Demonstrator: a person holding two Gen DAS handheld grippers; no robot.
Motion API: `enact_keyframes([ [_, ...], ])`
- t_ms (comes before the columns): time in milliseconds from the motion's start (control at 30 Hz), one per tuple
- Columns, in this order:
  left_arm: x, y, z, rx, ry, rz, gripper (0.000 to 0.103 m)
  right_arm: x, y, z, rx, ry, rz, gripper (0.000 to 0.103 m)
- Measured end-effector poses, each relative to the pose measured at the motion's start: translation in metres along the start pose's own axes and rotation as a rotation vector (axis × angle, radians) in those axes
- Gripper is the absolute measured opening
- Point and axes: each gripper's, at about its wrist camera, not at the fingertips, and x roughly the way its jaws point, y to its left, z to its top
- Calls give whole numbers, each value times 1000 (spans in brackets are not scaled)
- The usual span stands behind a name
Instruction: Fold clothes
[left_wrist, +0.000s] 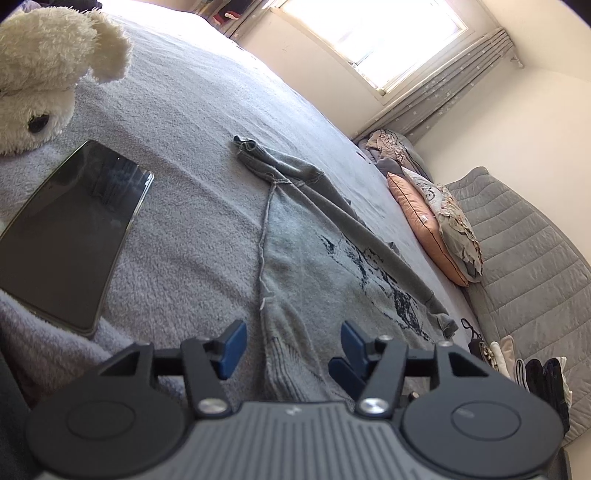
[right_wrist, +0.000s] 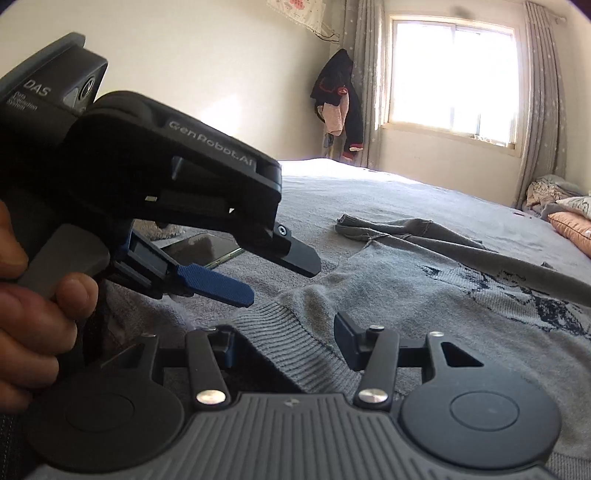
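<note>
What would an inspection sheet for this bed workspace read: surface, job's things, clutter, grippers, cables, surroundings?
Surface: grey fleecy bed cover, sunlit at the far end.
Job's things: grey knitted sweater with dark print spread flat, one sleeve folded across it; ribbed hem nearest the grippers.
Clutter: black glossy tablet and white plush toy beside the sweater.
Grippers: left gripper open over the hem, fingers clear of it; right gripper open, hem between its fingers, no visible pinch.
Cables: nothing seen.
Surroundings: bright window, grey curtains, dark clothes hanging in the corner, pink pillow, grey quilted headboard.
</note>
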Motion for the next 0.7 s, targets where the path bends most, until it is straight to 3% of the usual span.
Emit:
enact_keyframes([
  [167, -1, 0, -1, 2, 0, -5, 59, 0, -16, -3, 151, 25, 61, 54],
  [300, 0, 0, 0, 1, 3, 1, 59, 1, 3, -6, 99, 57, 103, 54],
  [533, 6, -2, -3, 30, 38, 25, 59, 0, 9, -8, 67, 97, 70, 56],
  [700, 11, -5, -5, 61, 64, 44, 59, -12, 19, -4, -51, 144, 37, 60],
])
